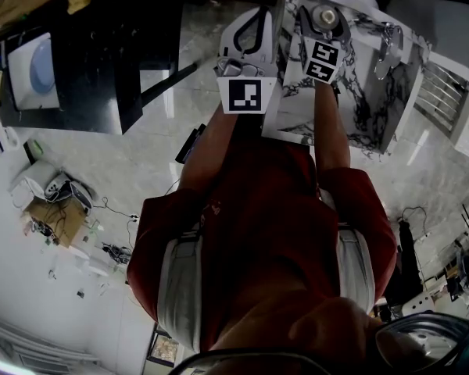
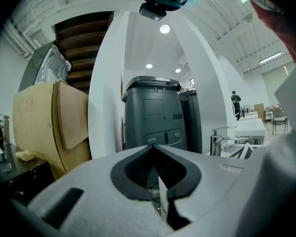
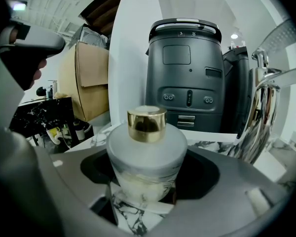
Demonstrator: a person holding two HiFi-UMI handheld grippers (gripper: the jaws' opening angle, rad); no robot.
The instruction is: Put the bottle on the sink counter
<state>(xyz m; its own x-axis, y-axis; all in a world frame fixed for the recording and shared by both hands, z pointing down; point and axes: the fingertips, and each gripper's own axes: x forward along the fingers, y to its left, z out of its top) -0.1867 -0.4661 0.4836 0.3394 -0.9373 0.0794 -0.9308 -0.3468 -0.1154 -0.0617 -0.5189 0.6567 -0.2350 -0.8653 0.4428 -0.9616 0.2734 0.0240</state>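
Note:
A frosted white bottle with a gold cap stands upright between the jaws of my right gripper, which is shut on its wide body. Its base sits just over the white marble sink counter; I cannot tell whether it touches. In the head view the right gripper holds the bottle above the counter. My left gripper hovers level beside it, off the counter's left edge. The left gripper is shut, with nothing in its dark hollow.
A chrome faucet rises close on the bottle's right, and the faucet shows in the head view too. A dark grey machine and white column stand behind. Cardboard and a black marble table are left.

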